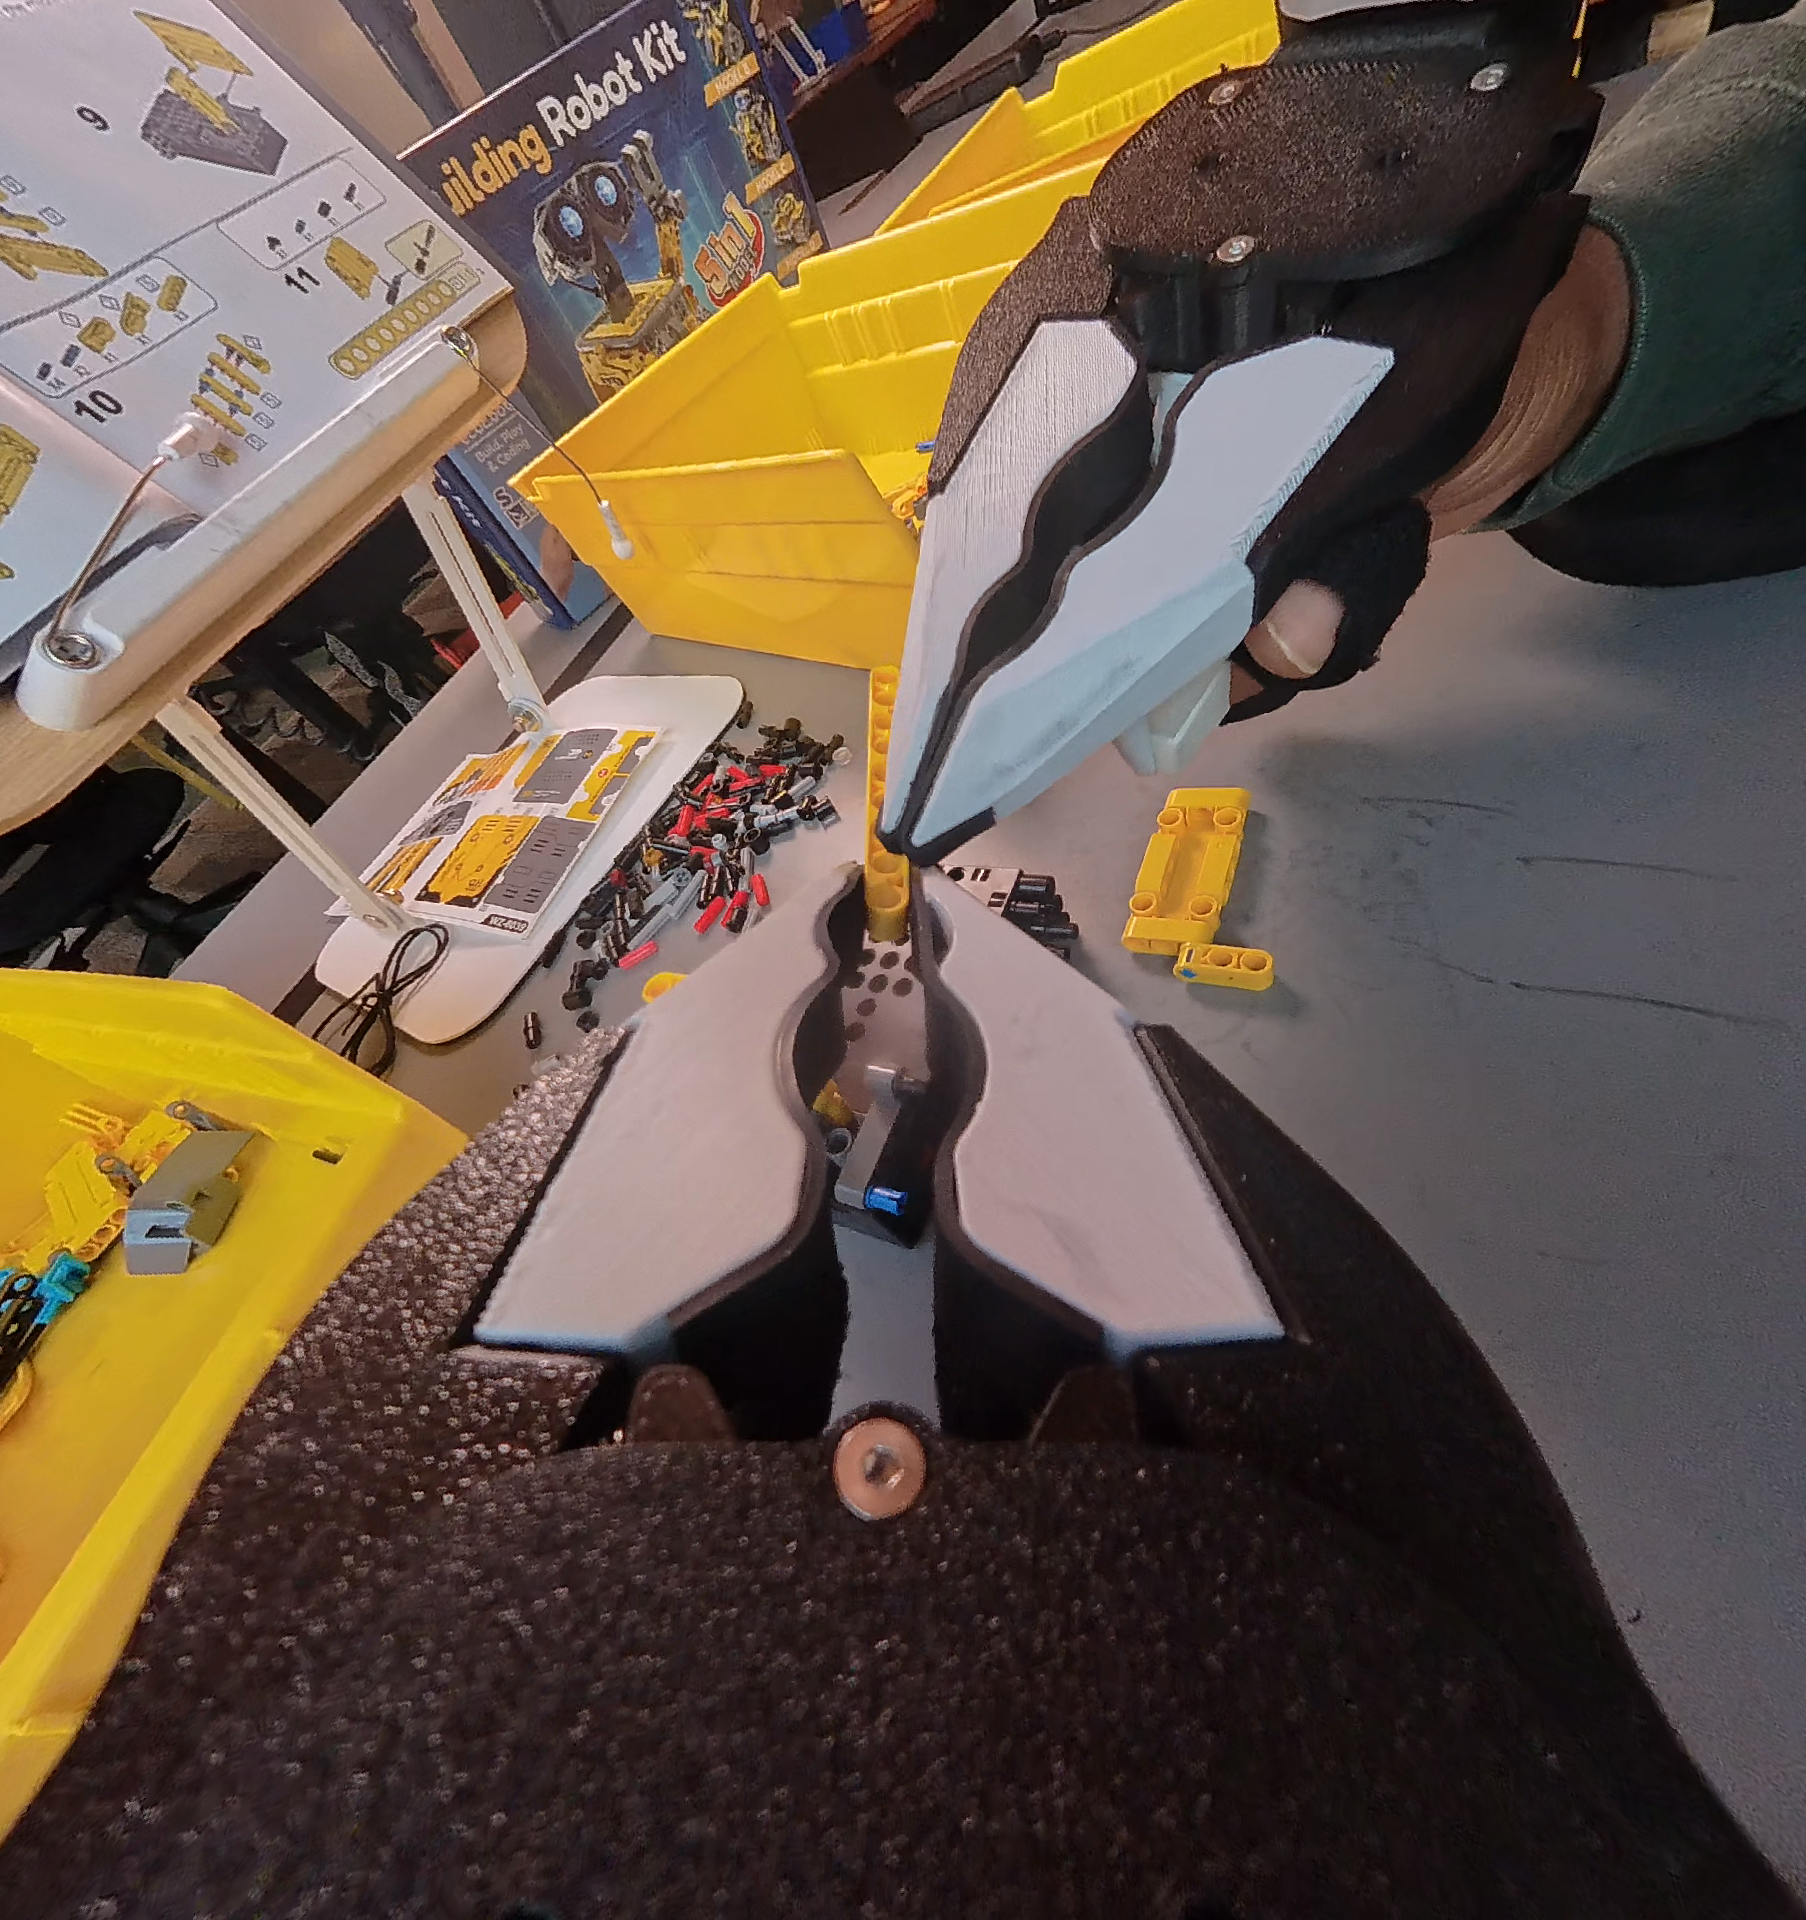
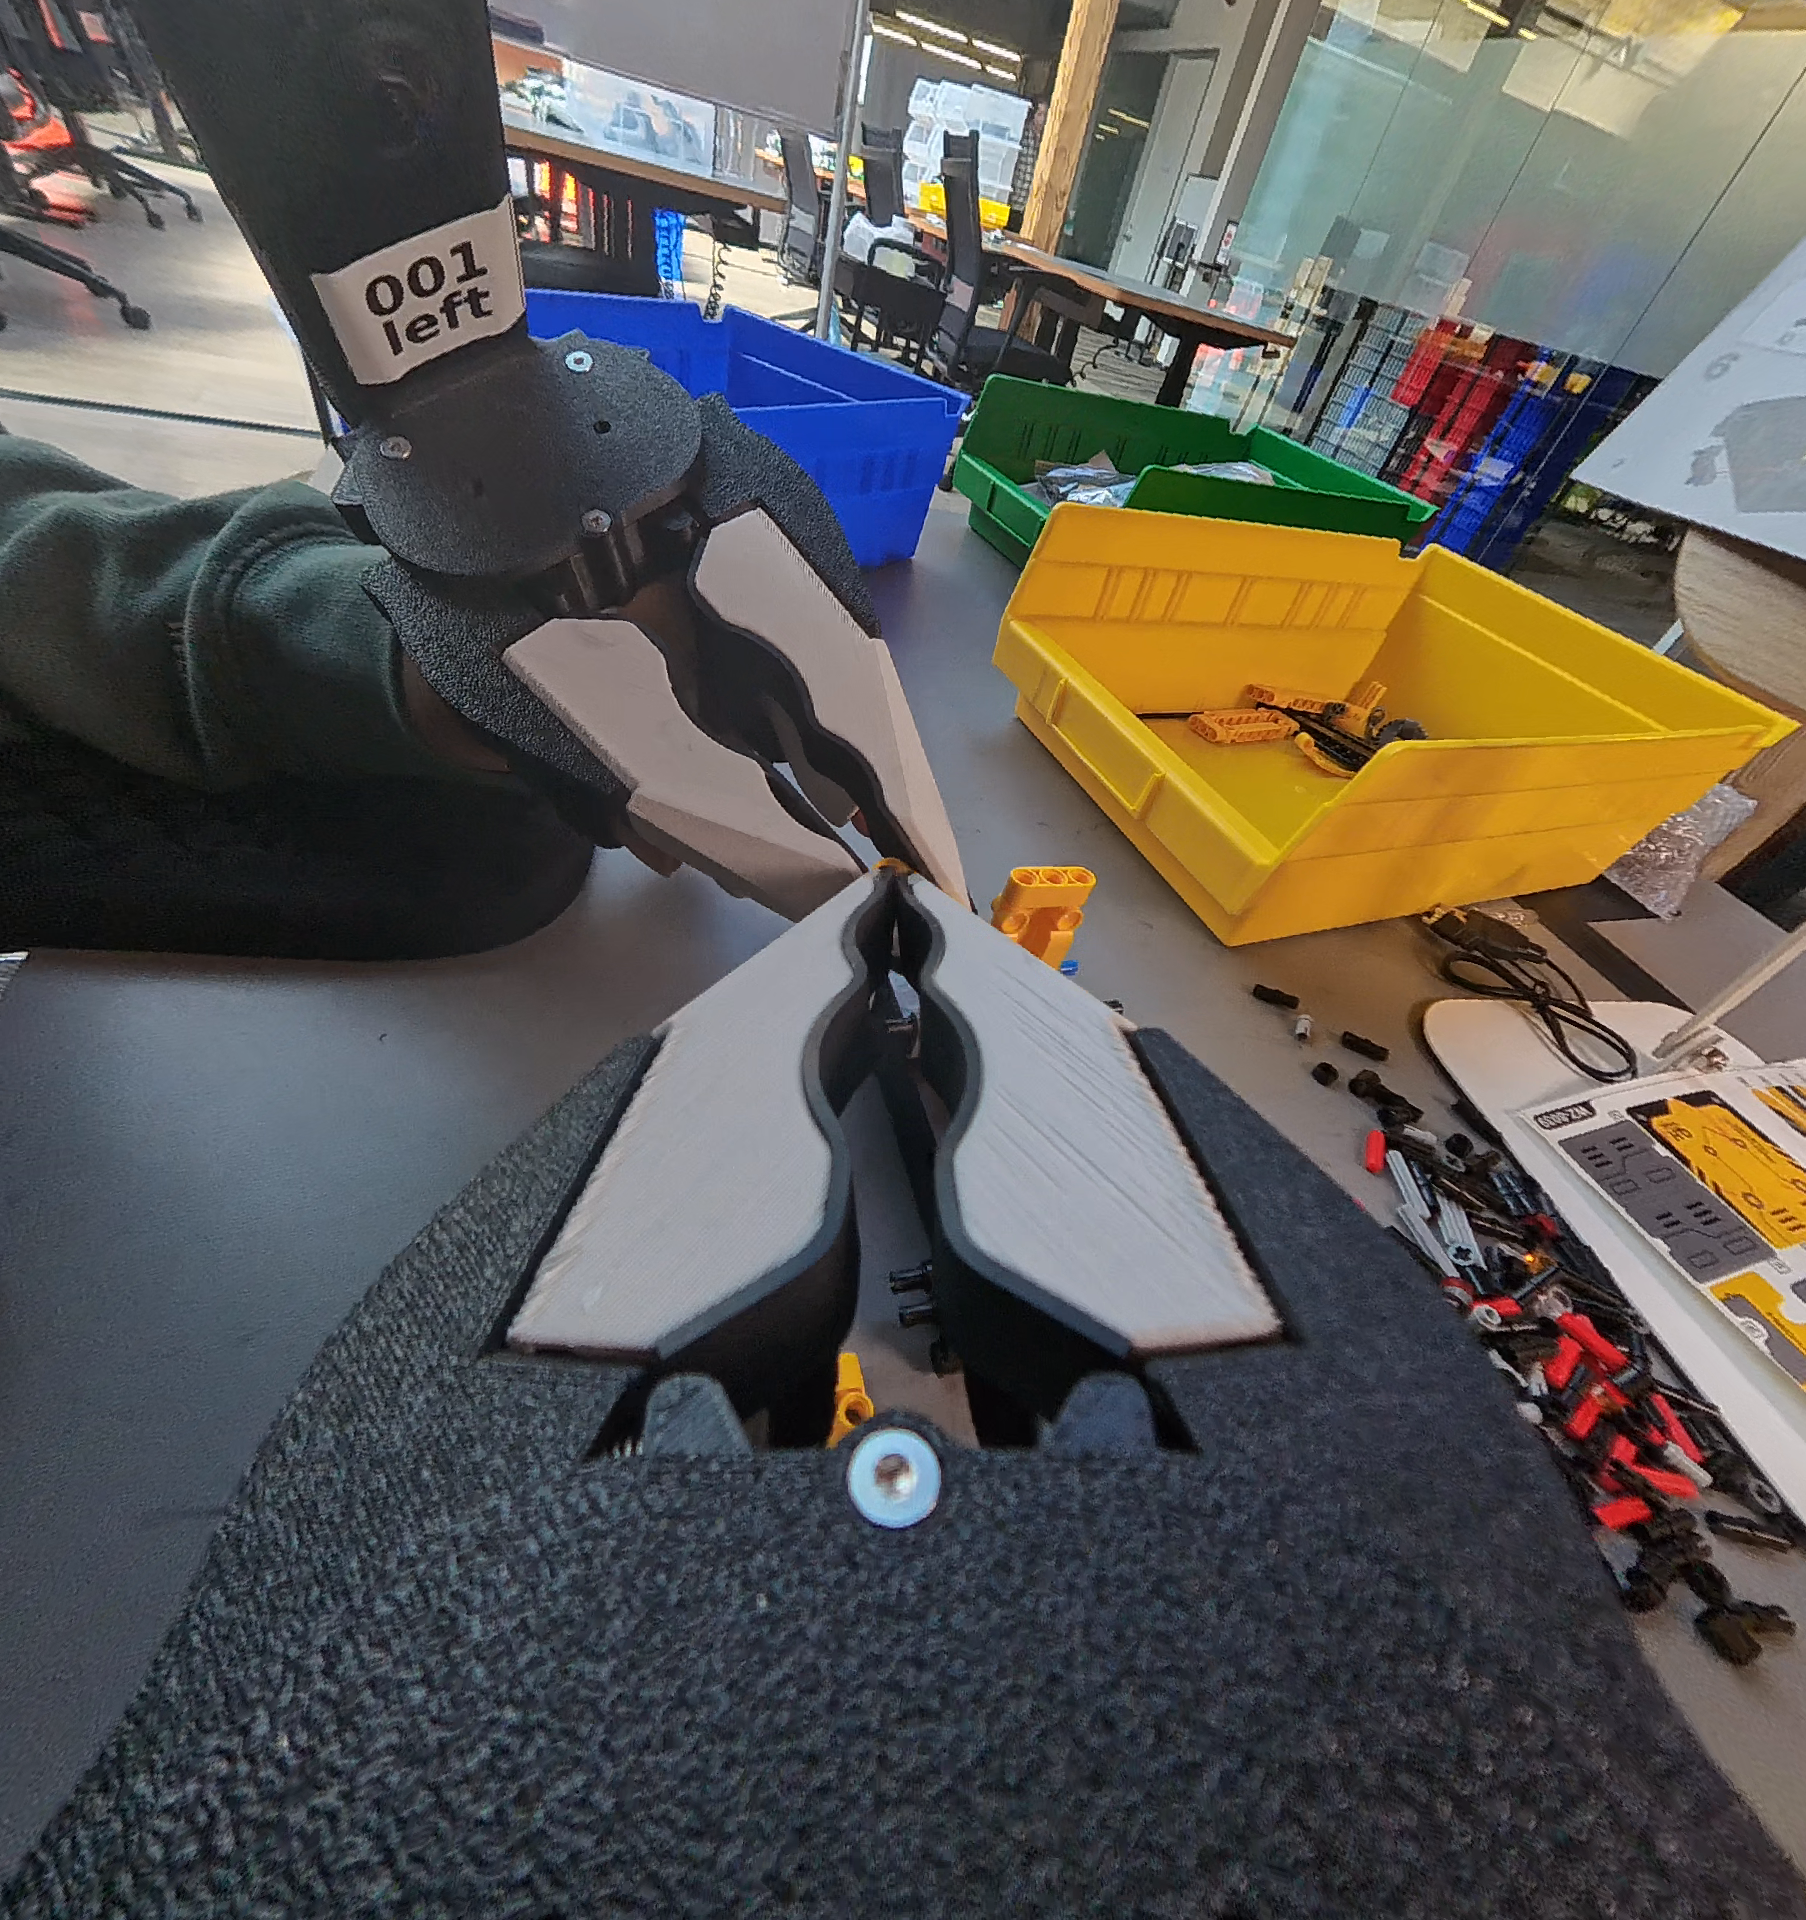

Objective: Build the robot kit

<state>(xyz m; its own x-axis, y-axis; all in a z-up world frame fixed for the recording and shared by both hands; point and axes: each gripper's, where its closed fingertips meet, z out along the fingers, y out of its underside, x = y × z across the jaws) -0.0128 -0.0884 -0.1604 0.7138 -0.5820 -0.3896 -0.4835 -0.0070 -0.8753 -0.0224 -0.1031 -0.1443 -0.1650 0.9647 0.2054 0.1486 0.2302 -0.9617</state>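
Pile of small pins (image 1: 701,862) sits on the surface (image 1: 1501,1039), right against the stand's base plate (image 1: 525,831). Behind the pile is an open bin (image 1: 733,520), kit box (image 1: 608,239) behind that.

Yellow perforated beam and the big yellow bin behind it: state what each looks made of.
Yellow perforated beam, pinched between the left gripper tips and touched by the right gripper: hard moulded plastic, smooth and slightly glossy, with crisp round holes. Yellow bin: thicker moulded plastic, judging by its ribbed walls and soft sheen.
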